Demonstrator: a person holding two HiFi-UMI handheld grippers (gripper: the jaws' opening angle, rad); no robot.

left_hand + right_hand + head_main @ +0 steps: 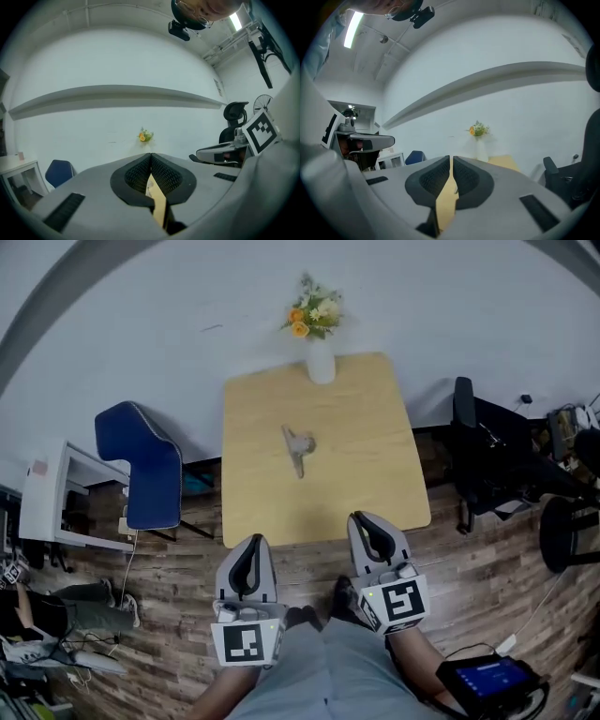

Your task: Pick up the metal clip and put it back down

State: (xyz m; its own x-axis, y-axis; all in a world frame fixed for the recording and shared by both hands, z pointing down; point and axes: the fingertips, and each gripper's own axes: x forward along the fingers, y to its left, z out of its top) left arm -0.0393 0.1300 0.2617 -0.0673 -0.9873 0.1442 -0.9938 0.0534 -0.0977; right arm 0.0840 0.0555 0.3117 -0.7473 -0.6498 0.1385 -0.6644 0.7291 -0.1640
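Observation:
The metal clip [297, 447] lies flat near the middle of the light wooden table [375, 493], its handles pointing toward me. Both grippers hang below the table's near edge, well short of the clip. My left gripper [248, 554] is shut, jaws pressed together, nothing between them; its own view shows a thin slice of the table [158, 202] through the jaw slit. My right gripper [368, 528] is also shut and empty, with the tabletop [446, 200] seen through its narrow gap. A sliver of the clip [149, 189] shows between the left jaws.
A white vase with orange and yellow flowers [317, 334] stands at the table's far edge. A blue chair [150, 465] is left of the table, a black office chair [487, 460] right. A white shelf unit [56, 498] stands far left. Wood floor lies under me.

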